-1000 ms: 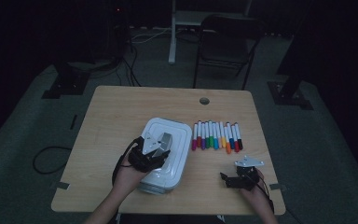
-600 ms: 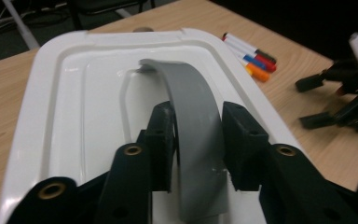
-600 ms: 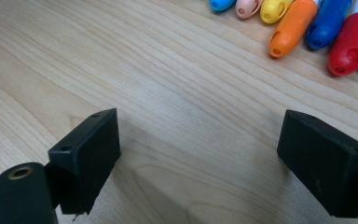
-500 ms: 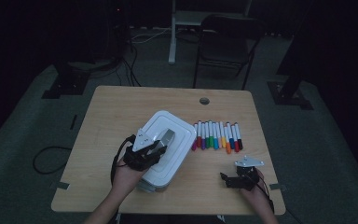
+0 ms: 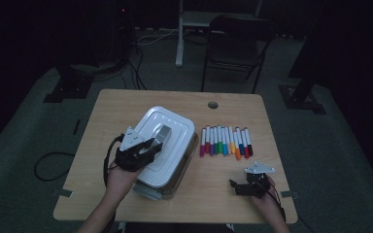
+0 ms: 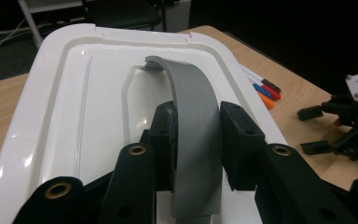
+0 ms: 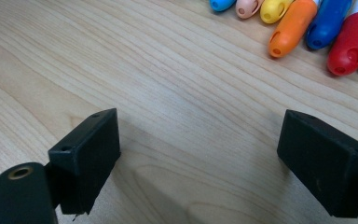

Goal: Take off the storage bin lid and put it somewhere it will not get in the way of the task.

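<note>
Gripping the grey handle (image 6: 191, 121) of the white lidded bin (image 5: 167, 145), the left gripper (image 6: 196, 135) has both pads clamped flat on the strap; the bin sits tilted at centre-left of the high view. Judgement: keep the grip centred on the handle and lift evenly so the bin does not swing. The right gripper (image 5: 245, 187) rests at lower right, jaws wide apart and empty. A marker row (image 5: 225, 141) lies just right of the bin, the likeliest thing to be knocked.

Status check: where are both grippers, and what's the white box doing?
Left gripper shut on grey handle of white lidded box, box turned askew on table. Right gripper open, empty, near markers. Nothing in the way.
</note>
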`<state>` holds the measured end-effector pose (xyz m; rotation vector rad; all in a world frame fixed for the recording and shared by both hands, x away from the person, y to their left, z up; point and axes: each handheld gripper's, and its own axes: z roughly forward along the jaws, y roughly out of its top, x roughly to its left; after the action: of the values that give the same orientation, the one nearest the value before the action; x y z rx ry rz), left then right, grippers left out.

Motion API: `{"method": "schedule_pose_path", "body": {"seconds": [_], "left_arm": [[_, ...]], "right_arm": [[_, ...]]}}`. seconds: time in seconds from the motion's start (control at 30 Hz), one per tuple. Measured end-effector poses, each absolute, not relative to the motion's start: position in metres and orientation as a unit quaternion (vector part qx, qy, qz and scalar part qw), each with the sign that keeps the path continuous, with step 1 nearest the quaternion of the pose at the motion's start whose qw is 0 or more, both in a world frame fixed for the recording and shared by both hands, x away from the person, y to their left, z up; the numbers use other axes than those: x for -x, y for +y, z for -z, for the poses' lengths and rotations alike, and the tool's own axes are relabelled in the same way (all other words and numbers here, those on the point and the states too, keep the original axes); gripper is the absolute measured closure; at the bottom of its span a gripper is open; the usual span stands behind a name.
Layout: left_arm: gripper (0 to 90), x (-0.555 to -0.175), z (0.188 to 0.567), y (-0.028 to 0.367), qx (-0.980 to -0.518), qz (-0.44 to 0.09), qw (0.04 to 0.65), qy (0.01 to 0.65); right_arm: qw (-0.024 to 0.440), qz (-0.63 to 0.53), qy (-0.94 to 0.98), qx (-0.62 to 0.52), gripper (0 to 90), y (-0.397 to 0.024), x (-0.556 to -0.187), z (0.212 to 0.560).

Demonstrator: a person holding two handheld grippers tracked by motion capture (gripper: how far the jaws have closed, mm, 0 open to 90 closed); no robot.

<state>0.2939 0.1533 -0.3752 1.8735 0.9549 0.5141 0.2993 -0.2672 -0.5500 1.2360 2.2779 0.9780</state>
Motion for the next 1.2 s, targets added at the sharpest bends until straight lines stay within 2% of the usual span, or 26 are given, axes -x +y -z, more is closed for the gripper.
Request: {"method": "schedule_pose_path", "body": {"seconds": [0.27, 0.67, 0.97, 1.2], "left_arm": [[69.2, -0.303, 0.372, 0.186, -0.742, -0.230, 0.472, 0.417], [69.3, -0.318, 0.387, 0.243, -0.693, -0.252, 0.471, 0.485], [69.3, -0.328, 0.412, 0.269, -0.665, -0.265, 0.456, 0.529], [69.3, -0.335, 0.441, 0.273, -0.654, -0.265, 0.444, 0.553]], "right_arm": [[0.185, -0.347, 0.808, -0.438, 12.5, -0.267, -0.299, 0.550], [0.186, -0.347, 0.808, -0.437, 12.5, -0.267, -0.300, 0.550], [0.185, -0.347, 0.808, -0.438, 12.5, -0.267, -0.299, 0.550], [0.185, -0.347, 0.808, -0.438, 12.5, -0.267, -0.299, 0.550]]}}
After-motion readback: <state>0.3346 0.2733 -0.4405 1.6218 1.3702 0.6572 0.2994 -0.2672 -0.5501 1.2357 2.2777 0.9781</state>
